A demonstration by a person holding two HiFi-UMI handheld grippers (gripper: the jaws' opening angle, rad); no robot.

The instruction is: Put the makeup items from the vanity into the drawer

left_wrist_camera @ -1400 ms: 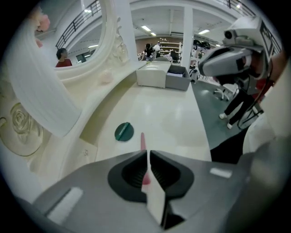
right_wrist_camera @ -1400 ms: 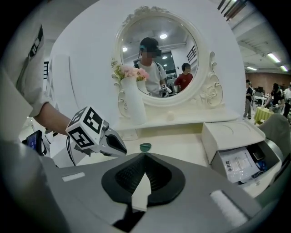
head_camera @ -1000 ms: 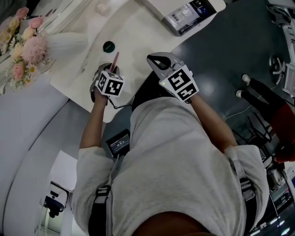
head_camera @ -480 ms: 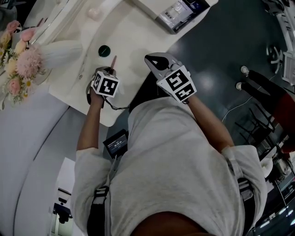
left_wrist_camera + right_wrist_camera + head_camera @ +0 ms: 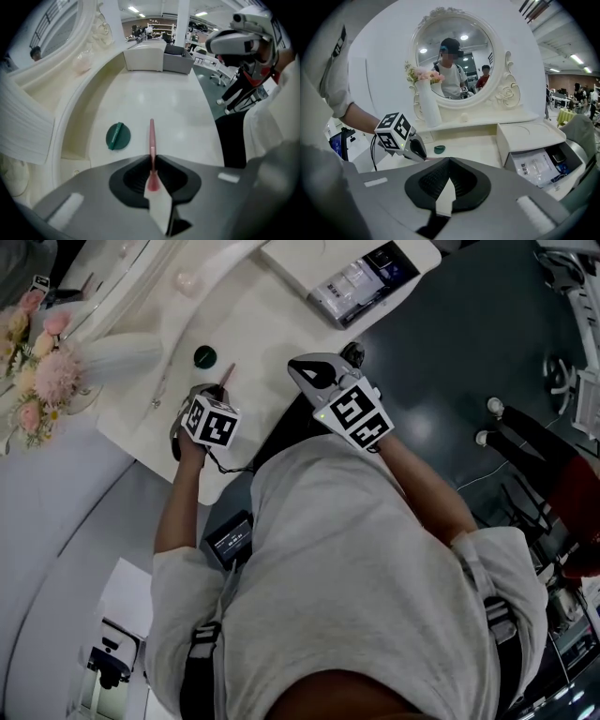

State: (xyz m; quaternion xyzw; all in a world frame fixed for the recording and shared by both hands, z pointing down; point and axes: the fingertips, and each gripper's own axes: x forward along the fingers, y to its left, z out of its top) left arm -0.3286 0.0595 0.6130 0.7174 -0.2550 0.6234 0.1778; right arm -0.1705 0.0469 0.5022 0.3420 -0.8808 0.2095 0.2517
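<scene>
Cream vanity counter (image 5: 272,324) with a round dark green compact (image 5: 118,136), a white vase of pink flowers (image 5: 117,351) and an open drawer (image 5: 424,256). The left claw (image 5: 152,164), just closing, pinches a slim pink makeup stick (image 5: 152,136) on the counter near the compact. The right claw (image 5: 449,161) is closed and empty.

Vanity top (image 5: 173,103) looks smooth and glossy; green disc (image 5: 117,136) matt.

Head view overhead, gripper views low and close, sharing vanity (image 5: 262,324)

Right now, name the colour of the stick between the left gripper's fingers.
Pink stick; left gripper view.
</scene>
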